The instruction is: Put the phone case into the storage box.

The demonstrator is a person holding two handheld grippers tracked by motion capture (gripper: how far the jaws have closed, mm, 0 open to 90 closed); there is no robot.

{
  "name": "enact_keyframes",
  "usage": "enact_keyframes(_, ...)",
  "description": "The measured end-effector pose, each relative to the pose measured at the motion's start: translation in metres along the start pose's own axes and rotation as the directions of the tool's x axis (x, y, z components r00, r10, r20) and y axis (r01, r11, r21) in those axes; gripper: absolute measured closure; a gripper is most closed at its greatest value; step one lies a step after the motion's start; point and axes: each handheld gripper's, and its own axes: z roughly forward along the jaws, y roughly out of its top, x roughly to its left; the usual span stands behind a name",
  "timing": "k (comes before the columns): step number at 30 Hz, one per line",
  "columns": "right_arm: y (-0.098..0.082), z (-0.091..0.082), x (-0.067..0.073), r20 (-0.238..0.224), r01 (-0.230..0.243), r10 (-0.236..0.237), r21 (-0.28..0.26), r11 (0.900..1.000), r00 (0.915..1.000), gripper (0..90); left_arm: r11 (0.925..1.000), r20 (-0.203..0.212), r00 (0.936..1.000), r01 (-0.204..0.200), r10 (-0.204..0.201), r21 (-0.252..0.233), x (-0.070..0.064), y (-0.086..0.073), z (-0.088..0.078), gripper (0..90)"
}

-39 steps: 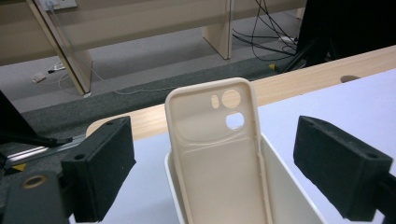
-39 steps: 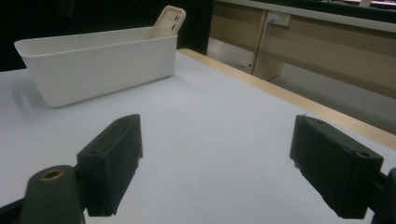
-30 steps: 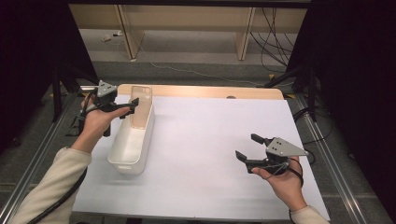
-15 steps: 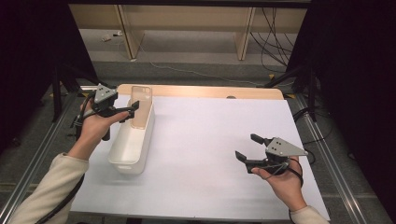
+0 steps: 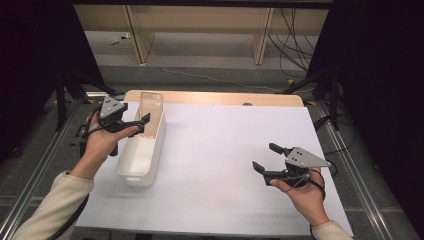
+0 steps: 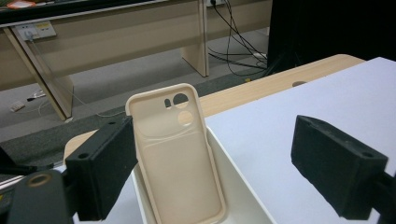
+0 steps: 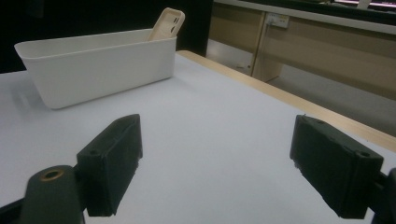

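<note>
A beige phone case (image 5: 151,106) stands upright in the far end of a white bin (image 5: 136,179), leaning on its end wall. My left gripper (image 5: 141,125) hovers at the bin's left rim by that end, open. In the left gripper view the case (image 6: 175,154) stands just beyond the wide jaws of the left gripper (image 6: 224,168), near the left jaw and untouched. My right gripper (image 5: 265,156) is open above the white sheet at the right, with nothing between its jaws. In the right gripper view my right gripper (image 7: 215,168) faces the bin (image 7: 98,70) and the case (image 7: 167,23).
A white sheet (image 5: 225,150) covers the table, with a wooden strip (image 5: 225,98) along its far edge. Beyond lie the floor, wooden furniture legs and cables (image 5: 295,40). Metal rails (image 5: 350,165) run along both sides of the table.
My left gripper has shifted slightly left and nearer along the bin's far end, jaws still wide. The right gripper has stayed put.
</note>
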Motion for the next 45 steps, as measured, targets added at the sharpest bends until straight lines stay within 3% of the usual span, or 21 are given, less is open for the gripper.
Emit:
enact_keyframes(16, 0.000, -0.001, 0.001, 0.009, -0.004, 0.004, 0.001, 1.000, 1.0000, 17.5, 0.9996, 0.041, 0.9988, -0.026, 0.026, -0.013, -0.008, -0.011, -0.012, 13.9)
enact_keyframes(33, 0.001, -0.002, 0.000, 0.007, 0.004, -0.004, 0.010, 1.000, 1.0000, 17.0, 0.9994, 0.098, 0.9949, -0.023, 0.025, -0.025, -0.017, -0.018, -0.025, 11.2)
enact_keyframes(45, 0.001, -0.001, 0.001, 0.004, 0.001, -0.001, 0.009, 1.000, 1.0000, 17.0, 0.9995, 0.115, 0.9931, -0.020, 0.022, -0.024, -0.022, -0.026, -0.030, 10.9)
